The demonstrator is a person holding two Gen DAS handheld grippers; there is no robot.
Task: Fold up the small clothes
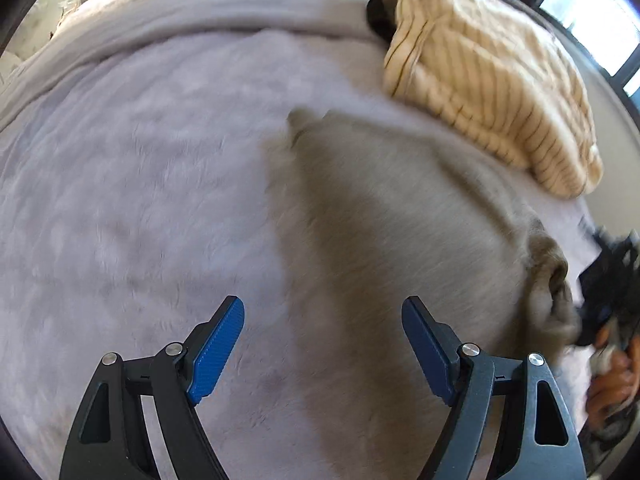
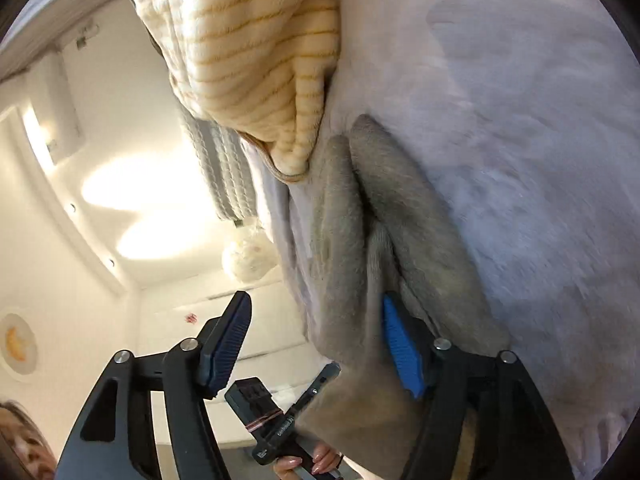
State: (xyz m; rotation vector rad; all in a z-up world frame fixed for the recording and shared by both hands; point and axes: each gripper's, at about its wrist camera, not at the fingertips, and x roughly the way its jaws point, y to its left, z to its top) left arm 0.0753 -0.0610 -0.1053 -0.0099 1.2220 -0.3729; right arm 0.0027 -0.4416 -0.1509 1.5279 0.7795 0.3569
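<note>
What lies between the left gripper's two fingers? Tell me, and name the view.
In the left wrist view, the open left gripper holds nothing; between its fingers show only the pale furry blanket and an edge of the grey garment lying on it.

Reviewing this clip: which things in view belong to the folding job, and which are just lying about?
In the job: grey garment; left gripper, open above it; right gripper, open at its edge.

Lying about: cream striped garment; fuzzy blanket underneath; phone in someone's hand.
</note>
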